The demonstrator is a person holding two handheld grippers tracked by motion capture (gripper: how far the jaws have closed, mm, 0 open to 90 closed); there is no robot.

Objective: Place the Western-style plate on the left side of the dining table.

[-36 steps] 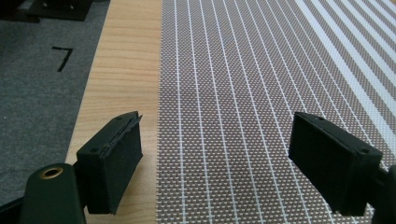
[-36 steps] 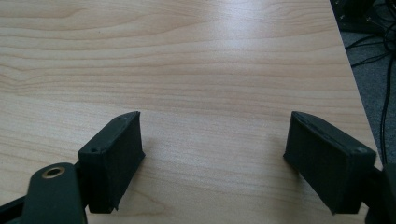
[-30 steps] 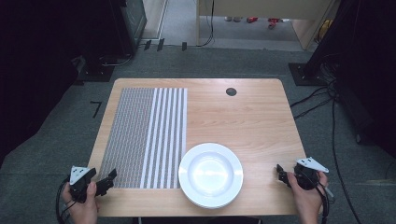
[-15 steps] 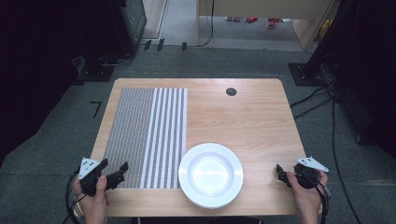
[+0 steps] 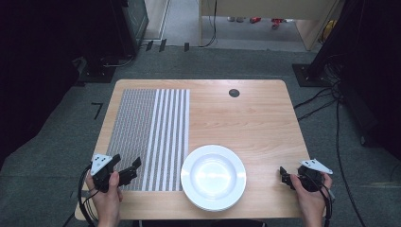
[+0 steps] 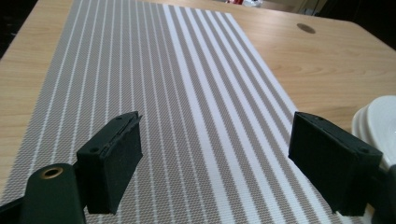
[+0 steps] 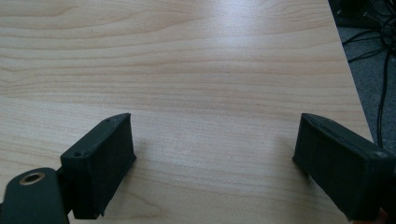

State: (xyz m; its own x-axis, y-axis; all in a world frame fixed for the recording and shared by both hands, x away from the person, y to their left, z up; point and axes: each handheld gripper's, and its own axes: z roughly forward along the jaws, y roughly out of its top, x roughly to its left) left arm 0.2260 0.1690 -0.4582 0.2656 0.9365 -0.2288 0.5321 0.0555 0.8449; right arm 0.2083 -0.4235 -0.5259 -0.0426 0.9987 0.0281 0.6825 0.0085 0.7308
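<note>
The counter (image 5: 246, 118) carries a striped mat (image 5: 149, 137) on its left half. The left gripper (image 5: 126, 173) hovers over the mat's near left corner, jaws spread wide with nothing between them. The mat lies flat, grey weave with white stripes that widen rightward. A white plate (image 5: 213, 177) sits just beside the mat's right edge. The right gripper (image 5: 284, 177) rests at the counter's near right corner, jaws released, having just opened, over bare wood.

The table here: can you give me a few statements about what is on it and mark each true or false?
1. The white plate is empty. True.
2. The plate sits in the middle of the striped mat. False: it sits beside the mat's right edge, on the bare table.
3. The left gripper is open over the mat's near edge. True.
4. The right gripper holds a cup. False: its jaws are open with nothing between them.
</note>
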